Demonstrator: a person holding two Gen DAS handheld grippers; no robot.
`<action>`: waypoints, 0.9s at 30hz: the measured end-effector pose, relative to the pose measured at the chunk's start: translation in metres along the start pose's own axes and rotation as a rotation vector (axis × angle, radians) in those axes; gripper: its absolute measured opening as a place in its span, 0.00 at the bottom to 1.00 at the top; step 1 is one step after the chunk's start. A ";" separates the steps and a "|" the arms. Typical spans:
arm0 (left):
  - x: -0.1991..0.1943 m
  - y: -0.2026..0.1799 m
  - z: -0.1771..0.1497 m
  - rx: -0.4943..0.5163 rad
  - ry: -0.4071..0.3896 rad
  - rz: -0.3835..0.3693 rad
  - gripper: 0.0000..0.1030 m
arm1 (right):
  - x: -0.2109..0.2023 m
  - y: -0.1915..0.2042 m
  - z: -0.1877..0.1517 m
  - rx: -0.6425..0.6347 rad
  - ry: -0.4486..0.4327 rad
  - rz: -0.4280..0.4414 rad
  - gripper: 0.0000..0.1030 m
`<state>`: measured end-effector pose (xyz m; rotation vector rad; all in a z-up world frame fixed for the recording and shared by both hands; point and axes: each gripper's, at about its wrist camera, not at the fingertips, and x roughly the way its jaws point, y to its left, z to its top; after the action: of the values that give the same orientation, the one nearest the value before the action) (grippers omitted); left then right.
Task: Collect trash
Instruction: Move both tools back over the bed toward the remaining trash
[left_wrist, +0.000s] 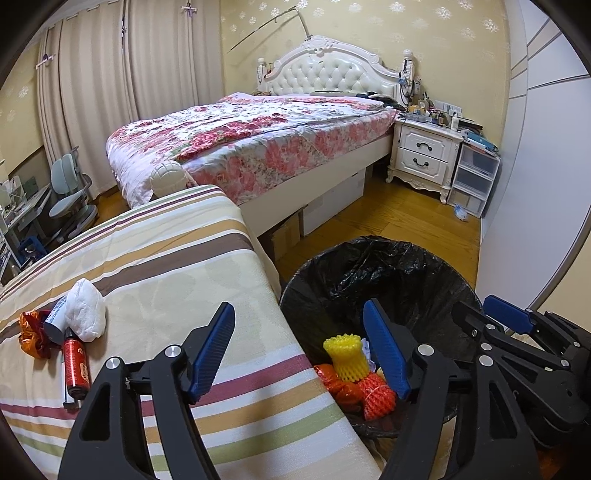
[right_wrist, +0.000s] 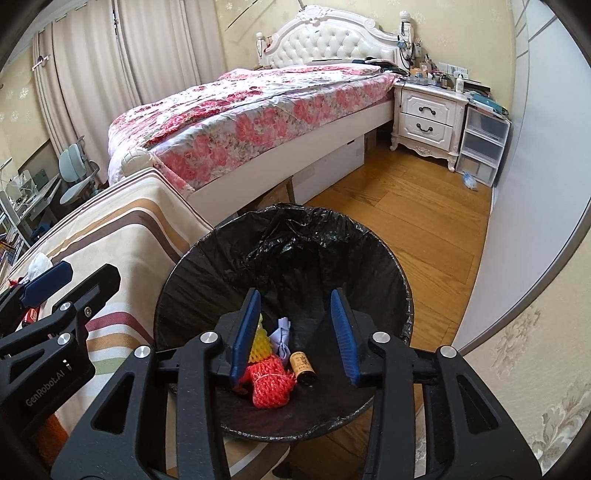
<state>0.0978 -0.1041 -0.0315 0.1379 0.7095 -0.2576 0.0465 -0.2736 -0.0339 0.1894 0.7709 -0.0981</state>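
Note:
A bin lined with a black bag (left_wrist: 388, 266) (right_wrist: 288, 236) stands on the floor beside a striped cloth-covered surface (left_wrist: 166, 266). In it lie a yellow foam net (left_wrist: 345, 354), an orange-red foam net (right_wrist: 269, 380), crumpled white paper (right_wrist: 282, 338) and a small brown bottle (right_wrist: 303, 367). My right gripper (right_wrist: 295, 295) hangs open over the bin, nothing between its pads. My left gripper (left_wrist: 299, 314) is open and empty above the cloth's edge and the bin rim. On the cloth to the left rest a white tissue wad (left_wrist: 86, 310), a red can (left_wrist: 75, 365), a white tube (left_wrist: 57, 317) and an orange wrapper (left_wrist: 31, 332).
A bed with a floral cover (left_wrist: 258, 136) fills the back of the room. A white nightstand (left_wrist: 424, 155) and plastic drawers (left_wrist: 472, 177) stand at the right wall. Wood floor (right_wrist: 406, 221) lies behind the bin. A desk chair (left_wrist: 70, 199) is far left.

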 end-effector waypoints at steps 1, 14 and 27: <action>-0.001 0.002 0.000 -0.004 0.000 0.003 0.68 | 0.000 0.001 0.000 -0.002 0.000 0.000 0.41; -0.022 0.063 -0.012 -0.097 -0.002 0.101 0.69 | -0.004 0.050 0.000 -0.077 0.007 0.053 0.46; -0.052 0.146 -0.049 -0.220 0.036 0.223 0.69 | -0.008 0.135 -0.015 -0.211 0.038 0.177 0.46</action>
<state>0.0698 0.0557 -0.0289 0.0114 0.7469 0.0373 0.0516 -0.1386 -0.0205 0.0587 0.7938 0.1542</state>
